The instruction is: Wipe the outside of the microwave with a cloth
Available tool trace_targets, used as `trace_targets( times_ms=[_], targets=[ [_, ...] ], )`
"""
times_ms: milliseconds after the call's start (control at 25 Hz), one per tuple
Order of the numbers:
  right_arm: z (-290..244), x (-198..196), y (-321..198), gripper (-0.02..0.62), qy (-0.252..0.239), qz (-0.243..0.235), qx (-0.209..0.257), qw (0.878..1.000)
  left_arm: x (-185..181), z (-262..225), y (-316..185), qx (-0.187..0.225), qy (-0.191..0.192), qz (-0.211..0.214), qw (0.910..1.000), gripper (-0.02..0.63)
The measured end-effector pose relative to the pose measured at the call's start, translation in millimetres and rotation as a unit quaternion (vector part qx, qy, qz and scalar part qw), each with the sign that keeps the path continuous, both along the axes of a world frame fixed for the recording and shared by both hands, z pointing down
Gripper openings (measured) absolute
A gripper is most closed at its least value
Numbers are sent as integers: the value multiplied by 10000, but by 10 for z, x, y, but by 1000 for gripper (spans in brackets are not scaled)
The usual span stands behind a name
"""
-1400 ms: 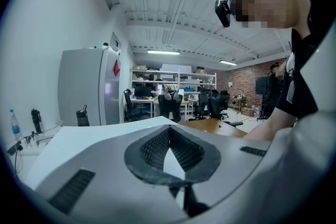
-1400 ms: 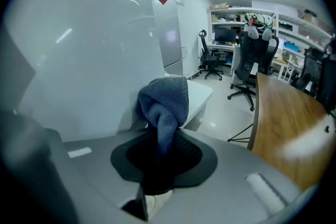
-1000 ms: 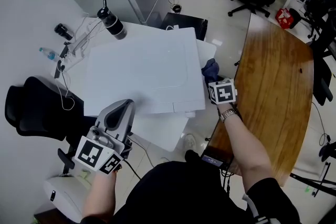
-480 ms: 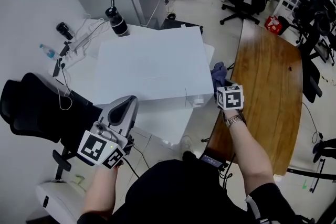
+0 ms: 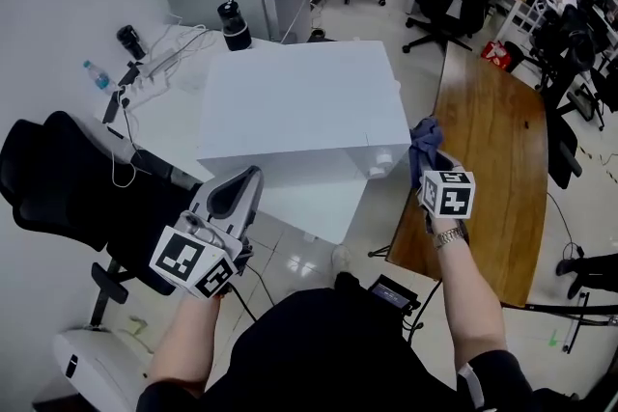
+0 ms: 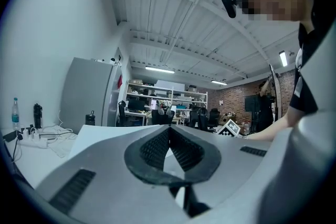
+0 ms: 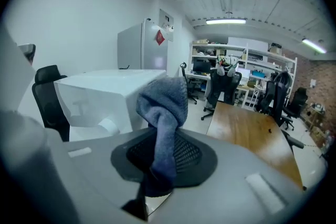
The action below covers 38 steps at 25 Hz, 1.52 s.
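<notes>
Blue-grey fabric cloth (image 7: pixel 163 107) pinched in right gripper (image 7: pixel 167 152), held near the white boxy microwave (image 5: pixel 299 101), not touching. Left gripper (image 6: pixel 169 150): jaws pressed together, empty. Wiping judged largely outstanding.

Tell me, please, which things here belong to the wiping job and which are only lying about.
For the job:
microwave
cloth
right gripper, shut on the cloth

Lying about:
flask
water bottle
cables
wooden table
chair
</notes>
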State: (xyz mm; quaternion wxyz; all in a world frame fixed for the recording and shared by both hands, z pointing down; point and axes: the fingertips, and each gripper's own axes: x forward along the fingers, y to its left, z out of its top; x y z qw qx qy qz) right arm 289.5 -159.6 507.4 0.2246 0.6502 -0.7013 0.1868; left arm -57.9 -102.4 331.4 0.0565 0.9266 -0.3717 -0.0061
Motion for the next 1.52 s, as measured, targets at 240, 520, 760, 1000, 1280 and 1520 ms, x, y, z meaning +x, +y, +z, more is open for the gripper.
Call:
trace_targets(
  times_ms=[240, 520, 760, 1000, 1280, 1520],
  targets=[
    [-496, -415, 350, 69, 61, -53, 728, 9973, -252, 54, 208, -6, 90, 11, 10000, 5],
    [-743, -1352, 587, 69, -67, -872, 1097, 9901, -632, 102, 433, 20, 91, -215, 9997, 5],
    [-593, -2421, 590, 69, -230, -1823, 942, 9785, -1103, 126, 560, 19, 97, -574, 9983, 5],
    [-375, -3411, 535, 69, -282, -2663, 740, 9606, -1581, 128, 664, 14, 62, -991, 9951, 5],
    [-86, -4198, 463, 69, -284, -3234, 509, 9445, -2053, 161, 784, -17, -6, -1463, 9892, 5],
    [151, -4576, 320, 69, -287, -3387, 303, 9400, -2319, 195, 815, -80, -92, -1710, 9852, 5]
  ],
)
